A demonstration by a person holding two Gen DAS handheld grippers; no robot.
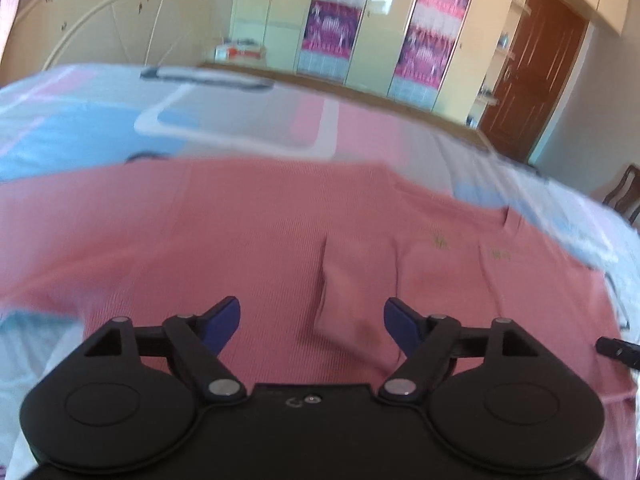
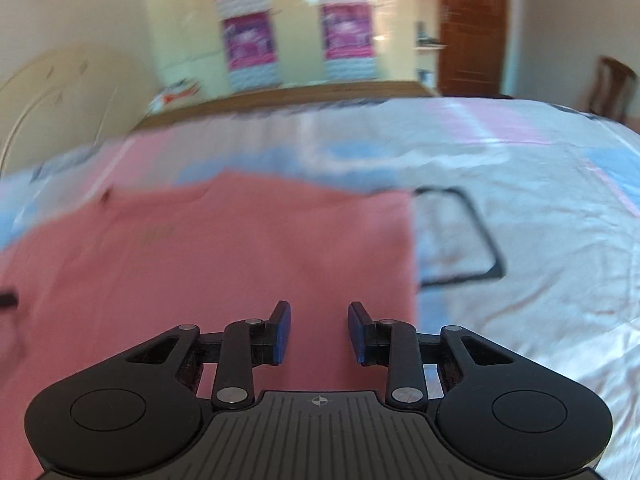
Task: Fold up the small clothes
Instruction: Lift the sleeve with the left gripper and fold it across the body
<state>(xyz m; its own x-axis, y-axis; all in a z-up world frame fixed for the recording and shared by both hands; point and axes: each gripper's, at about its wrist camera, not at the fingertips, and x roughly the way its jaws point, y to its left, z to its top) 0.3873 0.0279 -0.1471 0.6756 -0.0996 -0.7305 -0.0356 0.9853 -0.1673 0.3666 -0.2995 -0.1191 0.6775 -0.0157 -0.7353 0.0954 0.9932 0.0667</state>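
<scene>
A pink ribbed garment lies spread flat on the bed, with a raised crease near its middle and small yellow marks at the right. My left gripper hangs just above it, jaws wide open and empty. In the right wrist view the same garment fills the left and centre, its right edge straight. My right gripper is open and empty over the garment's near right part. The tip of the right gripper shows at the right edge of the left wrist view.
The bed sheet is white with pink and blue patches and a dark outlined rectangle beside the garment. A wardrobe, a brown door and a wooden chair stand beyond the bed.
</scene>
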